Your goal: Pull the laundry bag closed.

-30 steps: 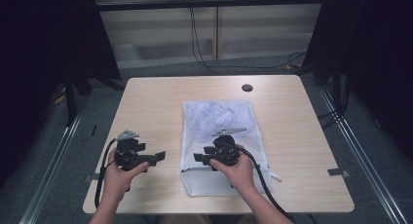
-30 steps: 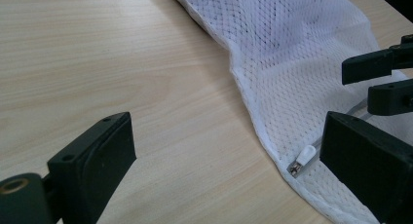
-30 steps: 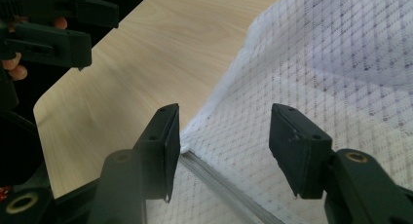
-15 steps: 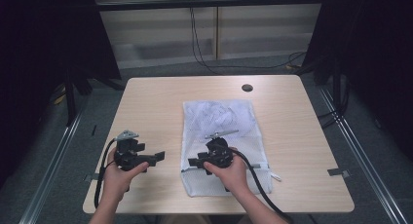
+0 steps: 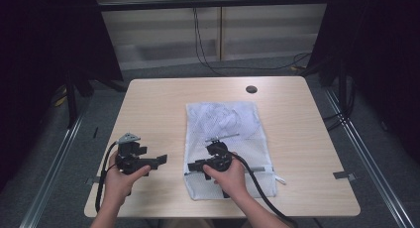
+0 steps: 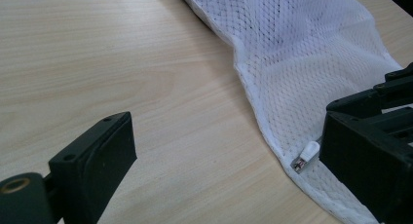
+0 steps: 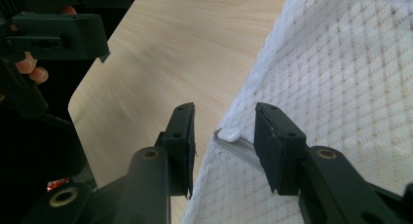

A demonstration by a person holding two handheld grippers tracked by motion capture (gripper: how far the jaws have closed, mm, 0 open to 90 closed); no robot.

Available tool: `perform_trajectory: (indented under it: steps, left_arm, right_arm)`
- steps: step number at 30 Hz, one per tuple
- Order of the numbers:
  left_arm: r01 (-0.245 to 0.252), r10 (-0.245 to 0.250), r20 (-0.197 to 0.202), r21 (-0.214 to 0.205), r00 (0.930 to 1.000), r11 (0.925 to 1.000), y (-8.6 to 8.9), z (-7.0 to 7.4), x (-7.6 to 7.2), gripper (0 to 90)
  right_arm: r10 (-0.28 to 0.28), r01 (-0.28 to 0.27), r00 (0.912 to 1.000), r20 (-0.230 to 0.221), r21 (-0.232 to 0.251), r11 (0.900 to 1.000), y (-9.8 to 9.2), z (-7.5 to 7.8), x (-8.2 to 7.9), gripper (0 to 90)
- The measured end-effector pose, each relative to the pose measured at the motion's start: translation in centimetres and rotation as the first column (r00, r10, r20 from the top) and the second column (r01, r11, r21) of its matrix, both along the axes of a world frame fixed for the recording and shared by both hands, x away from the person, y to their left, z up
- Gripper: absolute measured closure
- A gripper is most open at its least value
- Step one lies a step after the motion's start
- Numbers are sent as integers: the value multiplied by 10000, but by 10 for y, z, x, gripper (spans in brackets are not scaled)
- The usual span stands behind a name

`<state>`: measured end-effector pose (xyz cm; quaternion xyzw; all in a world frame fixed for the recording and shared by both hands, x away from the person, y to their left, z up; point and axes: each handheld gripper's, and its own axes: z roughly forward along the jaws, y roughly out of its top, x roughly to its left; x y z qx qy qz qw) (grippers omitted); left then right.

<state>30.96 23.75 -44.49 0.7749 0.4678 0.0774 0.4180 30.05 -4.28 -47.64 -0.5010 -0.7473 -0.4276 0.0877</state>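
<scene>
A white mesh laundry bag (image 5: pixel 228 139) lies flat in the middle of the wooden table (image 5: pixel 158 104). Its zipper runs along the near end, and the small white zipper pull (image 7: pixel 229 134) sits at the bag's near-left corner. My right gripper (image 5: pixel 193 166) rests over that corner, pointing left. In the right gripper view its jaws stand open on either side of the pull without closing on it. My left gripper (image 5: pixel 159 160) hovers just left of the bag, wide open and holding nothing. The left gripper view shows the pull (image 6: pixel 306 153) close to its right-hand jaw.
A dark round grommet (image 5: pixel 251 89) sits in the table's far right. A folded white item shows through the mesh at the bag's far end (image 5: pixel 223 119). Bare wood (image 6: pixel 122 63) lies left of the bag. Cables trail from both grippers toward the near edge.
My right gripper has slid left and nearer along the bag to its near-left corner, by the zipper pull. The left gripper has stayed almost still.
</scene>
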Motion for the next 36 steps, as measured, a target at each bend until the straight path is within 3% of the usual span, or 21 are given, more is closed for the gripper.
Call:
perform_trajectory:
  steps: [20, 36]
  left_arm:
    - [47, -47, -63, -2, 10000, 10000, 0, -1, 1, 62]
    - [-9, 8, -68, -51, 10000, 10000, 1, -1, 2, 65]
  right_arm:
    - [-62, 35, 9973, -727, -367, 9993, 11, -10, 5, 701]
    - [97, -126, 9959, -904, -318, 9994, 18, -12, 7, 748]
